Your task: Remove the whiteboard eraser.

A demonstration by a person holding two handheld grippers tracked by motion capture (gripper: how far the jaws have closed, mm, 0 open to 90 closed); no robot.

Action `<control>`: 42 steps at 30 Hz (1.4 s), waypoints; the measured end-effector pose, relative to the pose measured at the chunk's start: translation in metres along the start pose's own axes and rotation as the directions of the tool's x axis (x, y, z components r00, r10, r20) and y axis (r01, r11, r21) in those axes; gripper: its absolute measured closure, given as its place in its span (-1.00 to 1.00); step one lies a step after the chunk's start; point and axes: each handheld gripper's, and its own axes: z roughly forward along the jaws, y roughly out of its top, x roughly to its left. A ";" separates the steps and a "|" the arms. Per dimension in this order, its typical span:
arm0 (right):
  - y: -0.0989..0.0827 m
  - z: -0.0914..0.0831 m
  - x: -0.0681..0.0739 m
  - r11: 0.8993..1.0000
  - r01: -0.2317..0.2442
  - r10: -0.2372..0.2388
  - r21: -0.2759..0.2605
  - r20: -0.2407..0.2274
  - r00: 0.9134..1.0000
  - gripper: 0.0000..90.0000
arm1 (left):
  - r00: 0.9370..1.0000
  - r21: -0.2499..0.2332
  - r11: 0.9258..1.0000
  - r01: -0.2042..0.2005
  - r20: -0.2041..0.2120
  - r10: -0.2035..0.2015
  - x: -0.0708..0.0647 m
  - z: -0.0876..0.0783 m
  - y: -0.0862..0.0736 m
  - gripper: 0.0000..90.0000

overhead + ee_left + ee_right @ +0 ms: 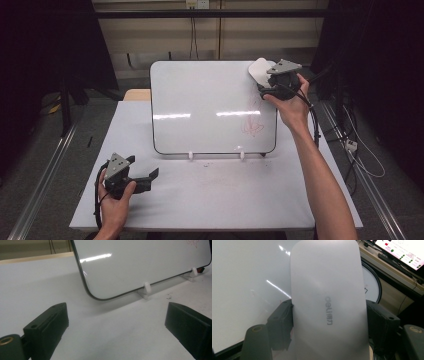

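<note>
The eraser hides the whiteboard's red scribble.

I see both of my grippers are black, each topped by a grey three-cornered plate: left gripper, right gripper. Black cables trail from them. Blocky jaw pads show round screw holes; forearms bare, no sleeves

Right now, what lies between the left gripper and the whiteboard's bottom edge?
Bare white table: in the left gripper view, nothing sits between the left gripper and the whiteboard.
</note>
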 end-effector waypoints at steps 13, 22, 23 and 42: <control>0.006 -0.003 -0.001 0.999 -0.012 0.012 0.039 -0.013 1.000 -0.31 | 1.000 0.005 1.000 -0.011 0.000 0.011 -0.001 0.000 -0.001 -0.89; 0.002 -0.009 -0.012 0.995 -0.102 0.103 0.015 -0.079 0.992 -0.30 | 1.000 0.008 1.000 -0.009 -0.003 0.009 0.000 0.000 -0.001 -0.89; 0.001 -0.011 -0.014 0.993 -0.122 0.122 0.003 -0.098 0.988 -0.30 | 1.000 0.008 1.000 -0.008 -0.003 0.008 0.000 0.000 -0.001 -0.89; -0.012 -0.041 -0.014 0.981 -0.167 0.156 -0.096 -0.111 0.982 -0.30 | 1.000 0.015 1.000 0.006 -0.007 -0.006 0.002 -0.002 -0.005 -0.89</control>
